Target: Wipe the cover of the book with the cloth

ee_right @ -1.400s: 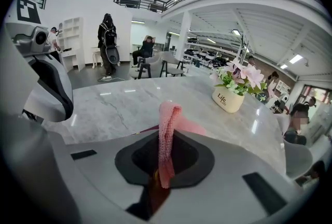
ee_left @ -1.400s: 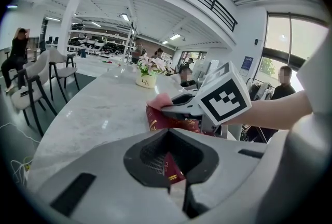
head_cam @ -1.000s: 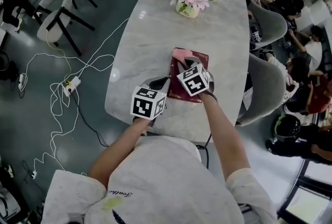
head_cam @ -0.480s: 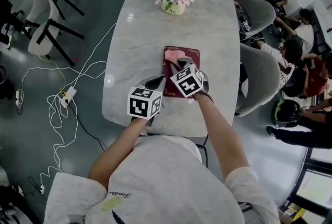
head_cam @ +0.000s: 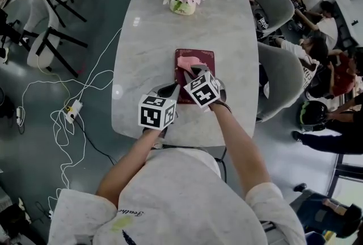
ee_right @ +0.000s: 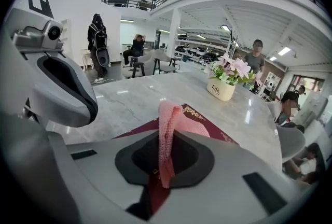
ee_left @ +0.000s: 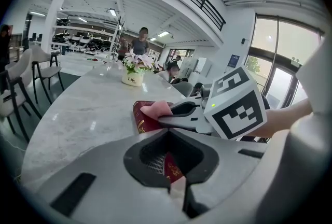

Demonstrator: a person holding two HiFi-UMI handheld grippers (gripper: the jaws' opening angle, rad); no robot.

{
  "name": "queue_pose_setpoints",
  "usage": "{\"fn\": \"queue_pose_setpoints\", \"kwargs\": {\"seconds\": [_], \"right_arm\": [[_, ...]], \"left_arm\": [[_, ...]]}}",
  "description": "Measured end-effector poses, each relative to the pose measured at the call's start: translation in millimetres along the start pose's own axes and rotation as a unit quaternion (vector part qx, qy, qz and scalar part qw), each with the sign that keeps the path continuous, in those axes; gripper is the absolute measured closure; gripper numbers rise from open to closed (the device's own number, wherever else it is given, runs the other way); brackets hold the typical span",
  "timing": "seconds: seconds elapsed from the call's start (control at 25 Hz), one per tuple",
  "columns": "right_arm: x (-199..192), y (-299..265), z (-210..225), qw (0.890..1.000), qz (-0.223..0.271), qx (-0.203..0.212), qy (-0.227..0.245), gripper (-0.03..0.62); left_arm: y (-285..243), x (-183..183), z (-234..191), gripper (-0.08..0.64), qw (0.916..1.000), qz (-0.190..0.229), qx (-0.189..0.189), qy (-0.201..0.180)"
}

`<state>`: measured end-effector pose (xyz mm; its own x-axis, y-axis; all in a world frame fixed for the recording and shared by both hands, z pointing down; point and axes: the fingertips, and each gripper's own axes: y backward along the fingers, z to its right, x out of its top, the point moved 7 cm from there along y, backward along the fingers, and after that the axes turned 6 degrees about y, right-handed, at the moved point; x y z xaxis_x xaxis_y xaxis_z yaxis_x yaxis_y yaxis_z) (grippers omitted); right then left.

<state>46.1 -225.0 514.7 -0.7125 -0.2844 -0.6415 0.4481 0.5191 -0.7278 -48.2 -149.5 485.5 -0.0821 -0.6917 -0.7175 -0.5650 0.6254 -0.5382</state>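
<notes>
**While my right jaws pinch the cloth, my left jaws hold the book**

Where the dark red book [head_cam: 205,57] lies flat on the marble table [head_cam: 147,34], its near left corner sits between the jaws of my left gripper [head_cam: 170,91], which are closed on that edge. My right gripper [head_cam: 195,71] has its jaws closed on the pink cloth [head_cam: 186,62]. A fold of the cloth stands upright between them, and the rest spreads forward on the cover, touching it. This gripper is over the near half of the book, just beside the left one. Both my forearms reach forward from my body, the right one further, with the marker cubes facing up. A pot of flowers [head_cam: 182,3] stands well beyond the book.
</notes>
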Motion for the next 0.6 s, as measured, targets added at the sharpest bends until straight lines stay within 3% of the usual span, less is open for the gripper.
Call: {"fn": "queue_pose_setpoints", "kwargs": {"seconds": [0.6], "right_arm": [[-7.4, 11.7, -17.6, 1.0, -0.005, -0.005, -0.014, 0.572]], "left_arm": [[7.3, -6.6, 5.3, 0.552, 0.9997, -0.008, -0.015, -0.015]]}}
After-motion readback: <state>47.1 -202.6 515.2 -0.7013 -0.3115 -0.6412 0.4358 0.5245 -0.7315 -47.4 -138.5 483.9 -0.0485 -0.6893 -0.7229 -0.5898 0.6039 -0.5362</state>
